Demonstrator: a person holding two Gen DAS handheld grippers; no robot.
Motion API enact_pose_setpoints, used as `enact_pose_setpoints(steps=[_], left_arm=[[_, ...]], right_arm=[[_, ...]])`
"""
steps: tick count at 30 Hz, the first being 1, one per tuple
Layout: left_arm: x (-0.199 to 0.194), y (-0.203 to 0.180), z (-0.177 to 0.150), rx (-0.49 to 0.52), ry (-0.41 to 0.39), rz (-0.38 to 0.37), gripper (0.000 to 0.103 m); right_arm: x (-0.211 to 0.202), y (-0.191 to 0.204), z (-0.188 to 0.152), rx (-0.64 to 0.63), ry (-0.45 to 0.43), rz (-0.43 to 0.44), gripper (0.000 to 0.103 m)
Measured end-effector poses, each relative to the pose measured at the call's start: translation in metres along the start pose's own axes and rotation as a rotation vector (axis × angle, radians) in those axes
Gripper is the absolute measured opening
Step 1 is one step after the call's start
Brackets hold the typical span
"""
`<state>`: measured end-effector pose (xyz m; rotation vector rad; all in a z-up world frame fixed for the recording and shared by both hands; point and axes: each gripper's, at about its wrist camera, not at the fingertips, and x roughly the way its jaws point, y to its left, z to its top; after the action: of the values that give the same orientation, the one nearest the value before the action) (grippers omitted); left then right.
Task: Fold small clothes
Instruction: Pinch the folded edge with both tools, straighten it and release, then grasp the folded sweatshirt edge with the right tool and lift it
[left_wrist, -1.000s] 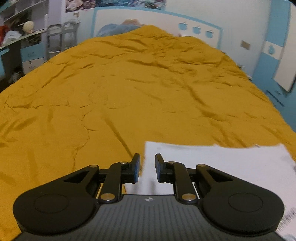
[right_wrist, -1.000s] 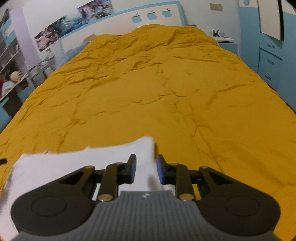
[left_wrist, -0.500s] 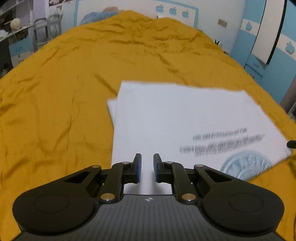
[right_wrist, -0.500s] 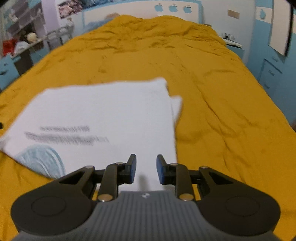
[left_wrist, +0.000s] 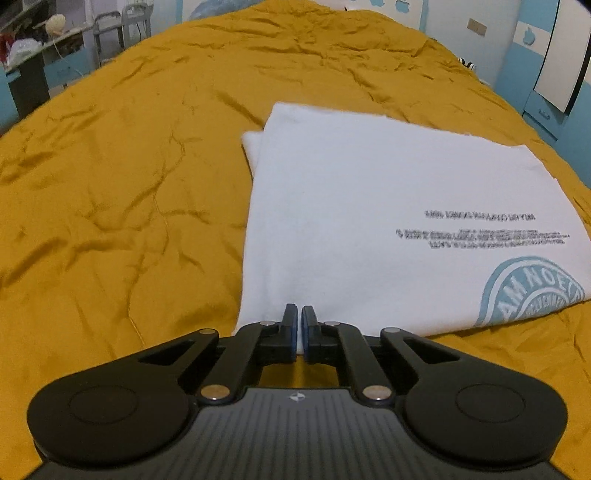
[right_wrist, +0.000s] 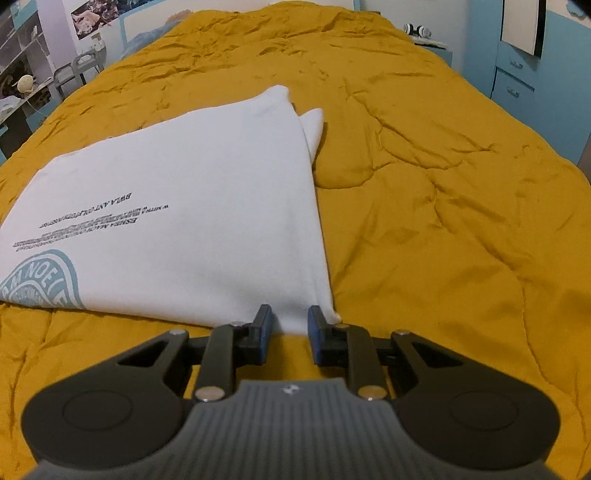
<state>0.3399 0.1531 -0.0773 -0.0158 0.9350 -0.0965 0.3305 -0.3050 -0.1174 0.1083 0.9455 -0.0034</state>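
A white T-shirt (left_wrist: 369, 206) with black text and a light-blue round print lies folded flat on the mustard-yellow bedspread (left_wrist: 110, 184). It also shows in the right wrist view (right_wrist: 192, 206). My left gripper (left_wrist: 299, 317) is at the shirt's near left edge, its jaws nearly closed with a thin strip of white cloth between them. My right gripper (right_wrist: 290, 319) is at the shirt's near right corner, its jaws apart around the cloth edge and not pinching it.
The bedspread (right_wrist: 443, 184) stretches far ahead and to both sides. Shelves and a chair (left_wrist: 110, 33) stand at the left of the bed. Blue cabinets (right_wrist: 517, 66) stand at the right. A headboard wall is at the far end.
The shirt has come down from a lifted, moving fold to lie flat on the bed. My left jaws have closed to a thin gap. My right jaws have opened slightly.
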Motion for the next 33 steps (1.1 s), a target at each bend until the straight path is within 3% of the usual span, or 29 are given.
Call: enact_pose_setpoints(steps=[1,3,5,6,15,28,33], left_arm=[[-0.006,-0.003,0.002,0.006,-0.019,0.006,0.009],[-0.017,-0.008,0.008,0.015,-0.06,0.018,0.021],[-0.02,-0.01,0.017,0.017,-0.078,0.018,0.027],[-0.019,-0.011,0.023,0.014,-0.083,0.018,0.027],[0.011,-0.013,0.067,-0.044,-0.133,-0.014,0.033],[0.075,-0.023,0.086,-0.041,-0.1,-0.028,0.035],[0.086,-0.02,0.081,-0.058,-0.106,-0.044,0.037]], right_arm=[[-0.003,0.001,0.003,-0.015,0.003,0.003,0.016],[-0.012,-0.002,0.016,-0.007,-0.011,0.023,0.023],[-0.023,-0.008,0.026,0.041,-0.052,0.067,0.058],[-0.026,-0.011,0.033,0.059,-0.076,0.077,0.063],[0.004,-0.04,0.097,0.284,-0.126,0.205,0.063],[0.121,-0.067,0.153,0.363,-0.043,0.251,0.053],[0.148,-0.082,0.152,0.396,-0.011,0.329,0.039]])
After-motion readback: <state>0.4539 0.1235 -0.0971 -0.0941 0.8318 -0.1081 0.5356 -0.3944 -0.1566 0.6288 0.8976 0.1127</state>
